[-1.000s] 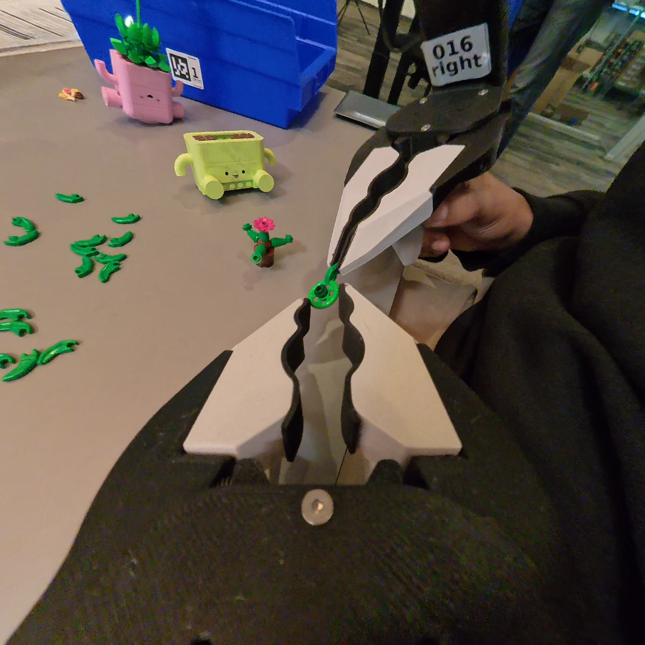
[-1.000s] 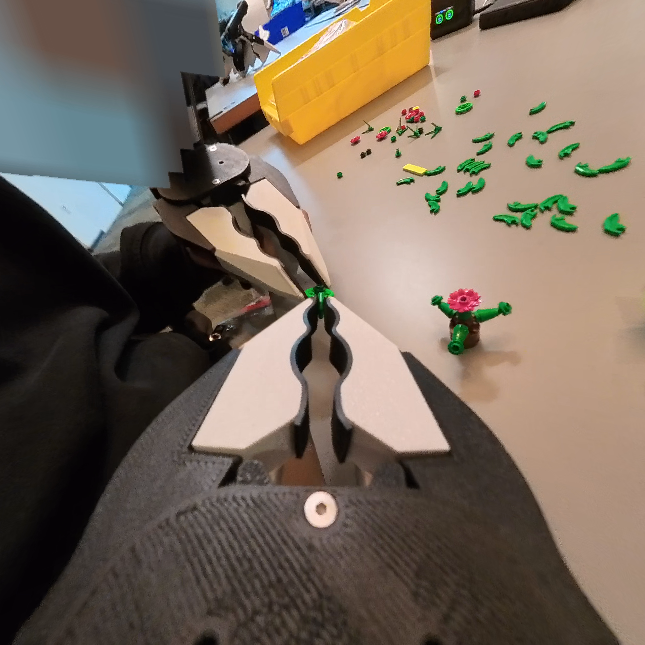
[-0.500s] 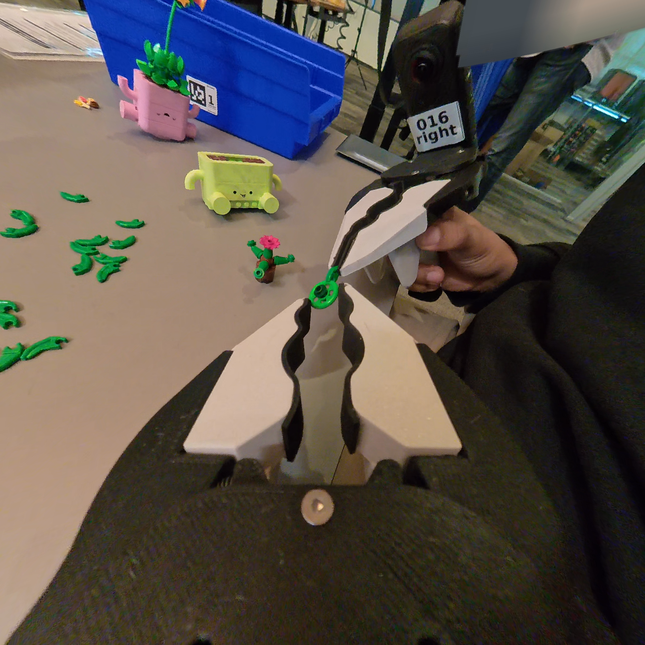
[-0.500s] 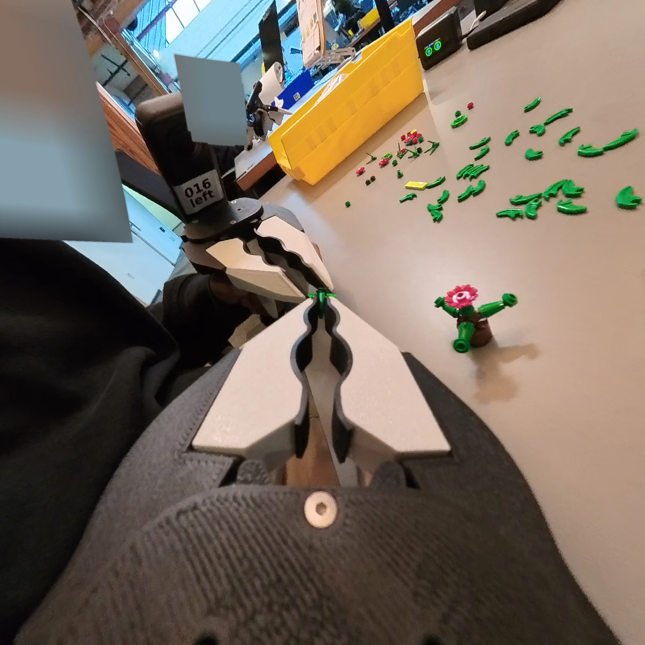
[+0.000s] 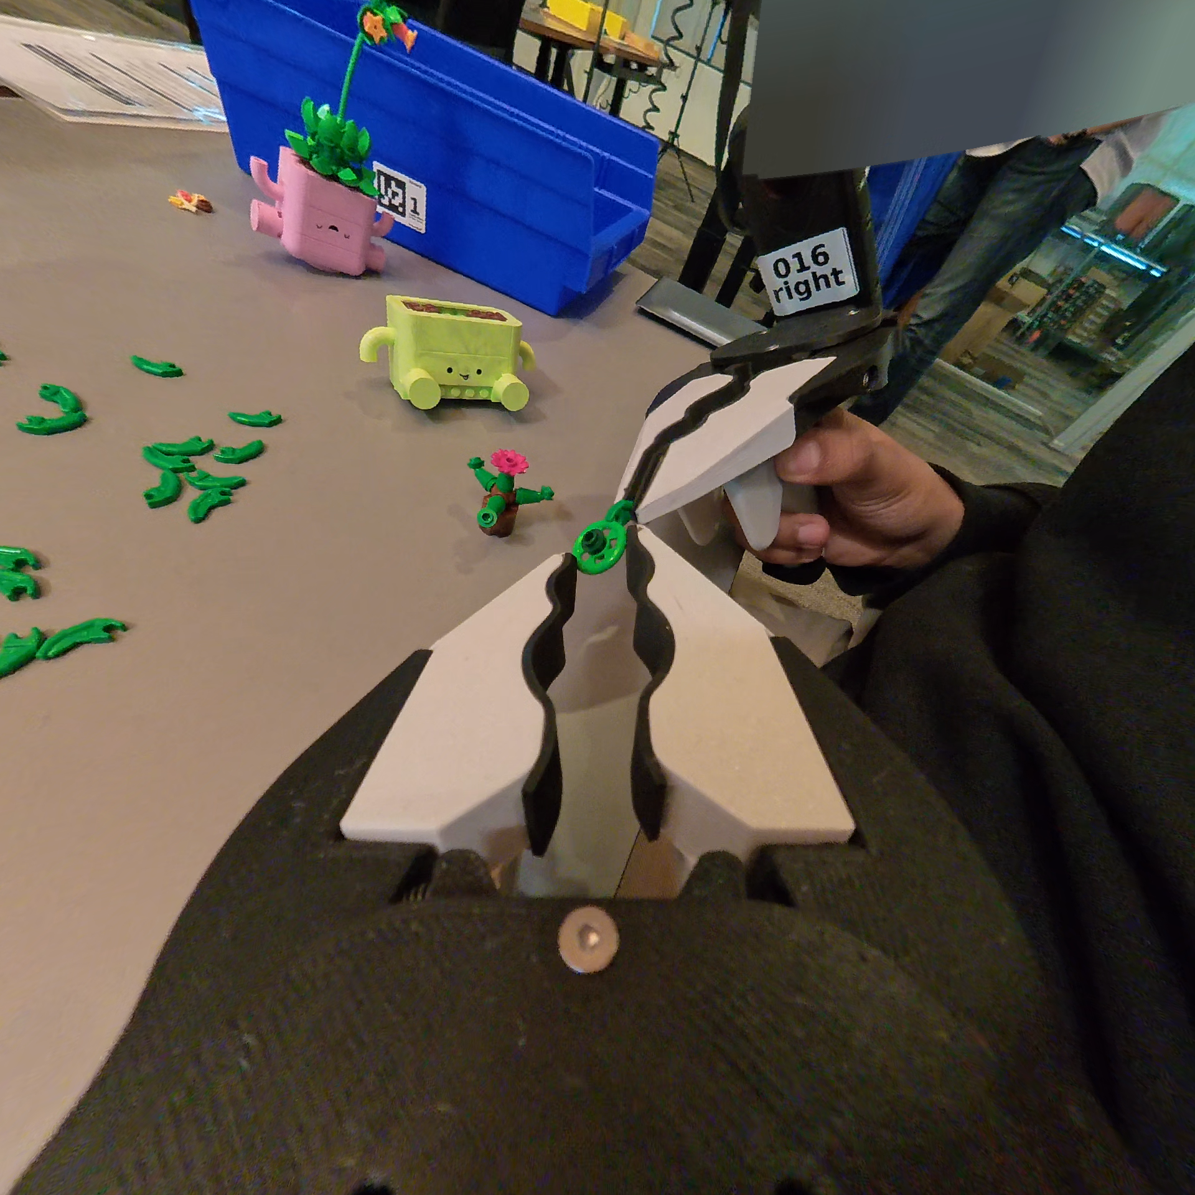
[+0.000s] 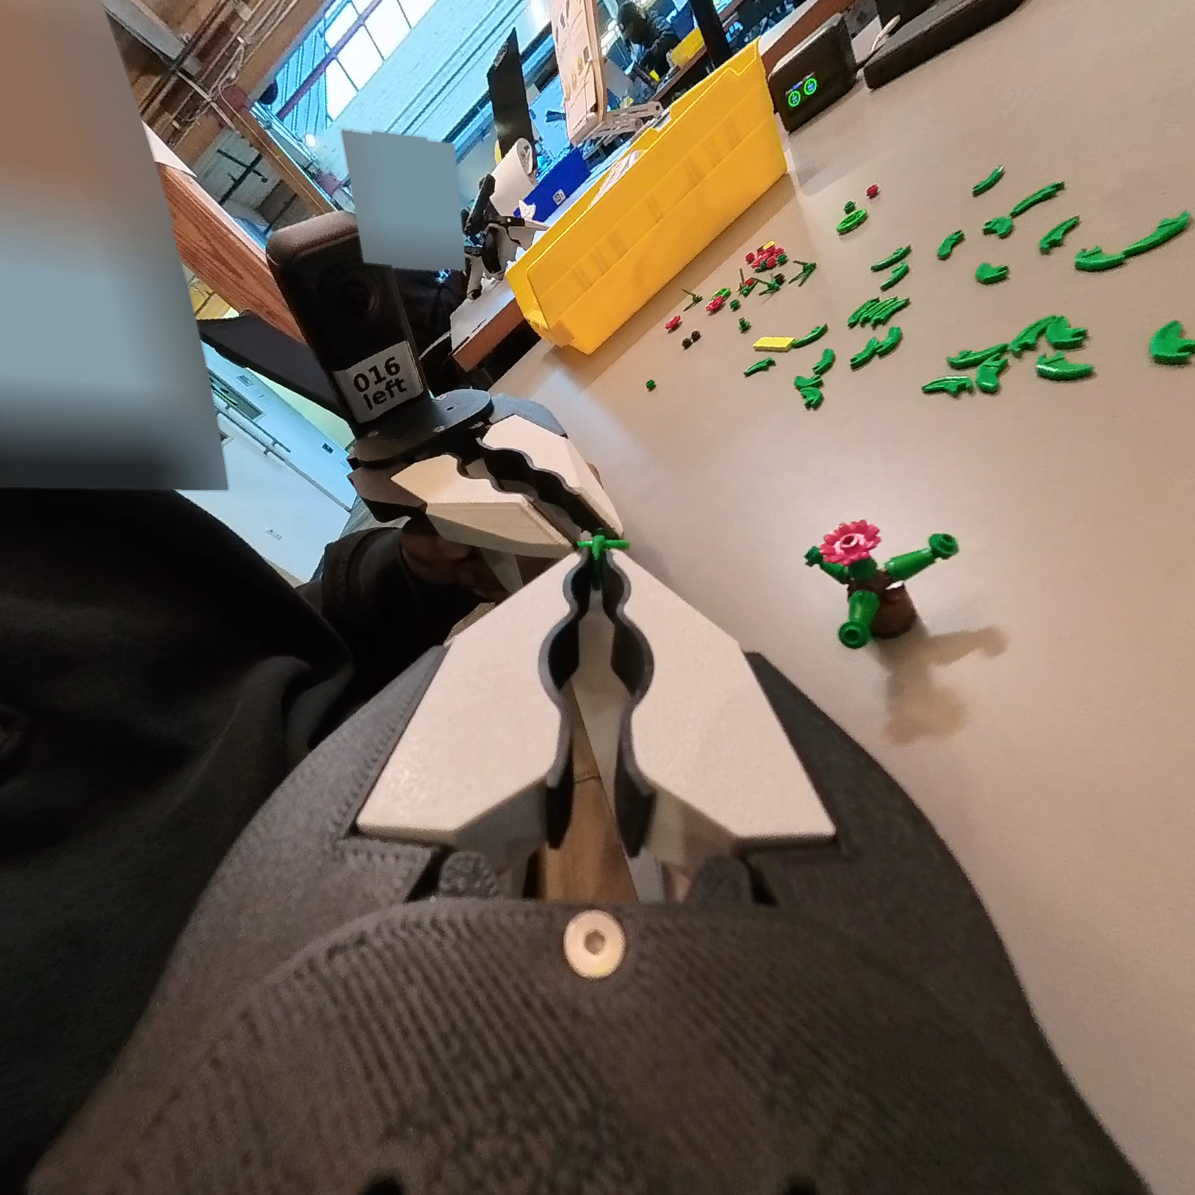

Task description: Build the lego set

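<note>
My left gripper [image 5: 601, 561] is shut on a small green ring piece [image 5: 600, 546], held in the air above the table's near edge. My right gripper [image 6: 593, 564] is shut on a thin green stem piece [image 6: 596, 549]. The two grippers meet tip to tip, and the stem touches the ring. The right gripper [image 5: 635, 511] comes in from the upper right in the left wrist view. The left gripper [image 6: 604, 527] comes in from the upper left in the right wrist view. A small brown pot with a pink flower and green arms [image 5: 507, 495] stands on the table [image 5: 291, 646] just beyond.
A lime-green pot figure [image 5: 452, 362] and a pink pot figure with a plant [image 5: 320, 207] stand before a blue bin [image 5: 491, 161]. Several loose green leaf pieces [image 5: 187, 472] lie to the left. A yellow bin [image 6: 653, 200] and small red and green bits [image 6: 763, 271] lie farther off. Left and right tips are no more than a few centimetres apart.
Both grippers stay tip to tip on the green pieces. Both views have tilted up, so more of the room shows, and the right gripper has drawn back a little from the left camera.
</note>
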### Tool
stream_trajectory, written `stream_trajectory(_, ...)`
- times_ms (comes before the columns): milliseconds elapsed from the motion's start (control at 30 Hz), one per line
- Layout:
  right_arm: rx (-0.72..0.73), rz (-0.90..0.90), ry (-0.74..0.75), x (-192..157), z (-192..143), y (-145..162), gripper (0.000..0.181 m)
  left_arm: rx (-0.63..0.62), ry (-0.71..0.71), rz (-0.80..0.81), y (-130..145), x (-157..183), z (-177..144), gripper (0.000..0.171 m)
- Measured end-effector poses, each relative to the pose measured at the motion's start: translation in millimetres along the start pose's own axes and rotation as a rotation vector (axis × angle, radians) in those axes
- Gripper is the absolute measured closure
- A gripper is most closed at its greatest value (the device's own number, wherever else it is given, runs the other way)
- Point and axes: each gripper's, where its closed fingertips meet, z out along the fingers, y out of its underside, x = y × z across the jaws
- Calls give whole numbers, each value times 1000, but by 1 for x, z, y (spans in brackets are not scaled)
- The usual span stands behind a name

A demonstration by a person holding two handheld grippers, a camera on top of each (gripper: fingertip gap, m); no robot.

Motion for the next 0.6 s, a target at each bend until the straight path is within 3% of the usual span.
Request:
stream_trajectory(267, -52, -8, -2, 0, 1, 7, 181, -36, -18, 69, 4, 0, -1, 158)
stream_trajectory(467, -228, -53, 39, 7, 1, 30, 181, -192, -59, 225, 28, 2, 4, 158)
stream_trajectory(500, -251, -54, 38, 7, 1, 33, 181, -203, -59, 246, 30, 3, 5, 171)
stream_trajectory(600, -313, -59, 37, 6, 5, 44, 181, -218, -66, 280, 33, 6, 9, 171)
